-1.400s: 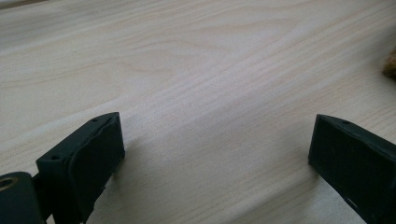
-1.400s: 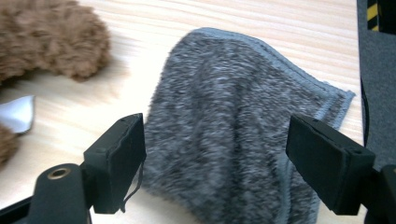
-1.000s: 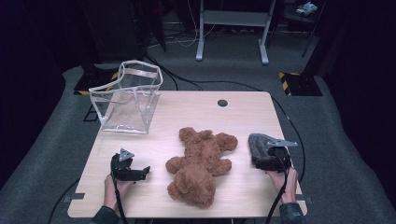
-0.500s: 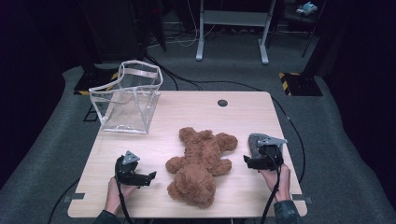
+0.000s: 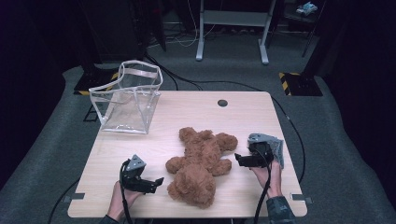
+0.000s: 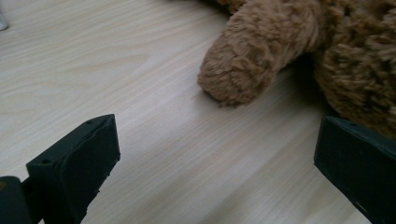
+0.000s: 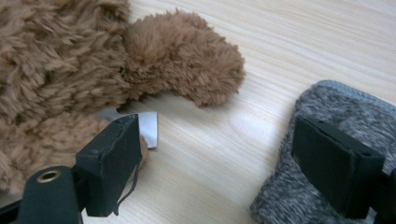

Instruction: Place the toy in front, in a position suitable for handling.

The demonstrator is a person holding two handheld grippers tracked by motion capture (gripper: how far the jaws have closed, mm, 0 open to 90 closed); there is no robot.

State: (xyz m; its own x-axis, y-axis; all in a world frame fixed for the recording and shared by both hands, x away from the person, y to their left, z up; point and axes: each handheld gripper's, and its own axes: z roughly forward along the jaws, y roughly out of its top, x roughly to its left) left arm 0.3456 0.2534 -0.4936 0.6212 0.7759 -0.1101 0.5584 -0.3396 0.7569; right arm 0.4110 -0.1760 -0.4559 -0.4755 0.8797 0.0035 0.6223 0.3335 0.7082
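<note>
The high view looks down on the counter [image 5: 243, 112]; both tool views sit close (near counter level), sharing the teddy bear [image 5: 201, 163].

Two black grippers are seen: the left gripper [image 5: 159, 181] and right gripper [image 5: 238, 158], each topped by a grey three-cornered plate and trailed by a black cable. A dark patterned sleeve [image 5: 279, 212] is worn.

Brown plush teddy bear [image 5: 201, 163] lying flat, limbs splayed, mid-table near front edge.
</note>
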